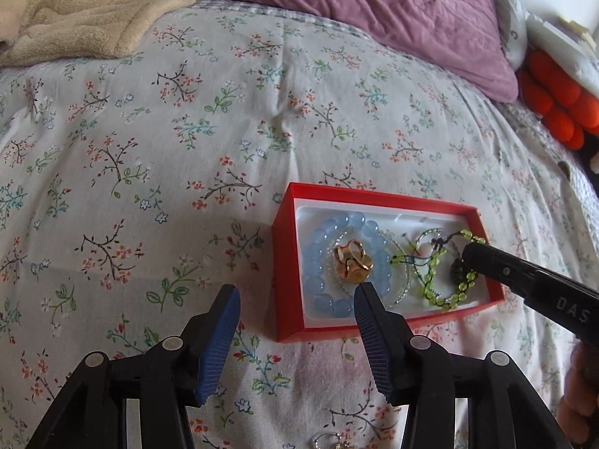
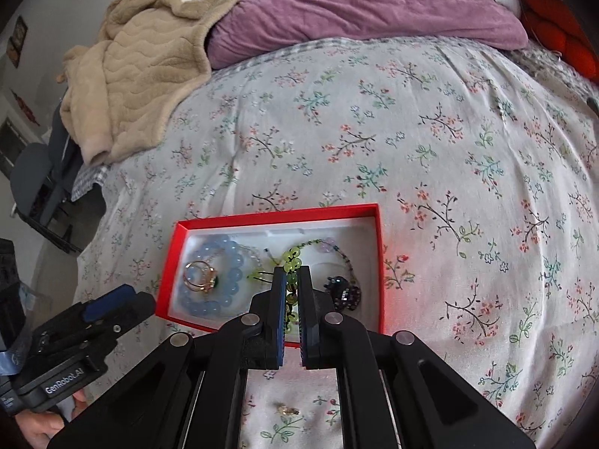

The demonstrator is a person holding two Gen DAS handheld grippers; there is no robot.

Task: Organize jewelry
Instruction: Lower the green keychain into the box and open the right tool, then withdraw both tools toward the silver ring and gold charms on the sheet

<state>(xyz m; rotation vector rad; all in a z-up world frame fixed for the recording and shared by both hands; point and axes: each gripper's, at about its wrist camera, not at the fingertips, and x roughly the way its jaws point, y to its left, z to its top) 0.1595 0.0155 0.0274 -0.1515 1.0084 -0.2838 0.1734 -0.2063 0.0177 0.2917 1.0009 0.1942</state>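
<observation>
A red box [image 1: 288, 262] [image 2: 280, 213] with a white lining lies on the floral bedspread. In it are a pale blue bead bracelet [image 1: 318, 262] [image 2: 232, 280], gold rings [image 1: 353, 262] [image 2: 198, 277], a green bead bracelet [image 1: 434, 292] [image 2: 292, 258] and a dark brooch [image 2: 344, 292]. My left gripper [image 1: 295, 295] [image 2: 138, 303] stands open at the box's near left corner, with nothing between its blue pads. Inside the box my right gripper [image 2: 292, 280] [image 1: 468, 258] is shut on the green bead bracelet, whose beads show in the narrow gap.
A beige blanket [image 2: 142, 75] and a purple pillow [image 2: 374, 7] lie at the far end of the bed. An orange knotted cushion [image 1: 554, 101] sits at the right edge. A small gold piece [image 2: 286, 409] lies on the bedspread [image 1: 187, 131] near me.
</observation>
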